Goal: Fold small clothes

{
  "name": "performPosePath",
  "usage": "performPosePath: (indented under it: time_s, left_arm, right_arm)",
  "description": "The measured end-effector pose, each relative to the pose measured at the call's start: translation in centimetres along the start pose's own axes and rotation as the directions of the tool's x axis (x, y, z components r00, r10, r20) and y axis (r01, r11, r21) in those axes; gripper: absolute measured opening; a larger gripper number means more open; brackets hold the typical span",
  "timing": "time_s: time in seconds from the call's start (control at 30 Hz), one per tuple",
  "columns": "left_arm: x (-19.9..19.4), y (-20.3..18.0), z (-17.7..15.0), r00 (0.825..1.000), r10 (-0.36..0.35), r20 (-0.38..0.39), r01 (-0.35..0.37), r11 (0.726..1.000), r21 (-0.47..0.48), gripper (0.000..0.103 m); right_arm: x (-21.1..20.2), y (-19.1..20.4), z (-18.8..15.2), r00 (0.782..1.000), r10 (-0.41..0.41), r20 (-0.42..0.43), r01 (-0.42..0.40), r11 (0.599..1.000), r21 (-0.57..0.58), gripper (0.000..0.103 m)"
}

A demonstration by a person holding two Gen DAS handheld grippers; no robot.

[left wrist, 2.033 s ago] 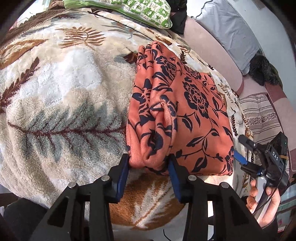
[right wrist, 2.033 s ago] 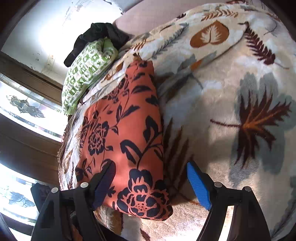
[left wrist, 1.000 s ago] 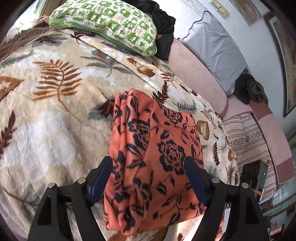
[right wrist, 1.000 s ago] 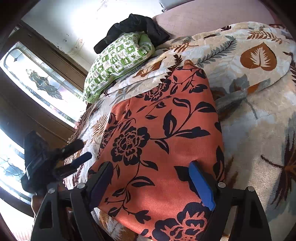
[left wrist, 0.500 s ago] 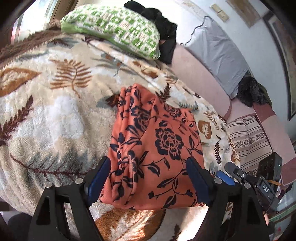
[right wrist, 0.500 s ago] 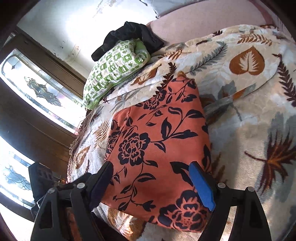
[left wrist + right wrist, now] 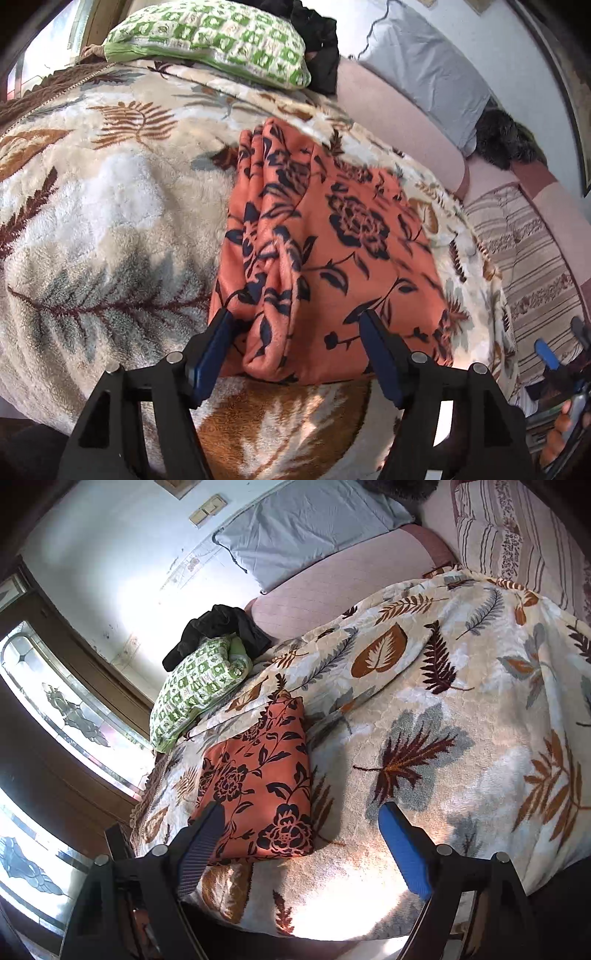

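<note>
The folded orange floral cloth (image 7: 332, 251) lies on the leaf-patterned fleece blanket (image 7: 96, 229) (near its front edge). Behind it lies the green-and-white checked pillow (image 7: 218, 40), a black garment (image 7: 218, 627) behind that.

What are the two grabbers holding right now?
Nothing. The left gripper and the right gripper are both open, and the folded orange flowery cloth just lies on the leaf blanket.

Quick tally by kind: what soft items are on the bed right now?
Orange floral folded garment: 1
Leaf-print fleece blanket: 1
Green-and-white checked pillow: 1
Pale grey pillow: 1
Black crumpled garment: 1
Striped cushion: 1
Total: 6
</note>
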State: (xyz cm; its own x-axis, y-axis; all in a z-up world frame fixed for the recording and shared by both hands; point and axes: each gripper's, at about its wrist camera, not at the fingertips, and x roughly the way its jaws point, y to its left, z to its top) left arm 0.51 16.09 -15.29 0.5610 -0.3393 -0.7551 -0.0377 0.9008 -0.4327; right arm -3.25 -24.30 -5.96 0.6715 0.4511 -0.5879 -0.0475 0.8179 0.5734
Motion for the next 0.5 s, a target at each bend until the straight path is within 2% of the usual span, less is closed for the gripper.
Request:
performPosePath:
  time_s: [0.03, 0.07, 0.17, 0.2, 0.27, 0.3, 0.37, 0.5]
  left_arm:
    - [0.7, 0.1, -0.2, 0.999, 0.023, -0.034, -0.023, 1.0, 0.009, 0.009]
    - [0.8, 0.5, -0.2, 0.998, 0.01, -0.061, -0.01, 1.0, -0.01, 0.012]
    - [-0.8, 0.7, 0.0, 1.0, -0.011, -0.015, 0.01, 0.999, -0.044, 0.015]
    - [-1.6, 0.6, 0.3, 1.0, -0.014, 0.011, 0.015, 0.999, -0.049, 0.027]
    - [-3.1, 0.4, 1.1, 0.998, -0.021, 0.057, 0.024, 0.998, -0.064, 0.075]
    - [-3.7, 0.4, 1.7, 0.996, -0.028, 0.086, 0.034, 0.997, -0.07, 0.081]
    - [-4.2, 0.3, 3.3, 0.991, -0.03, 0.134, 0.039, 0.997, -0.068, 0.081]
    - [-1.9, 0.7, 7.5, 0.994, -0.057, 0.09, 0.065, 0.995, -0.08, 0.081]
  right_arm:
    - [0.4, 0.5, 0.1, 0.999, 0.034, -0.003, -0.034, 0.999, -0.003, 0.088]
    - [0.8, 1.2, 0.1, 0.998, 0.055, -0.011, -0.055, 0.998, -0.013, 0.088]
    - [3.2, 3.5, 0.0, 0.992, 0.102, -0.075, -0.108, 0.991, -0.077, 0.088]
    - [3.9, 4.1, -0.1, 0.989, 0.11, -0.097, -0.119, 0.988, -0.094, 0.088]
    - [5.4, 5.0, -0.2, 0.984, 0.118, -0.136, -0.135, 0.984, -0.12, 0.088]
    - [6.2, 5.4, -0.1, 0.98, 0.125, -0.154, -0.145, 0.981, -0.128, 0.088]
    - [7.7, 5.9, 0.2, 0.974, 0.129, -0.184, -0.155, 0.979, -0.133, 0.088]
    - [11.0, 6.6, 0.9, 0.96, 0.146, -0.238, -0.182, 0.974, -0.135, 0.088]
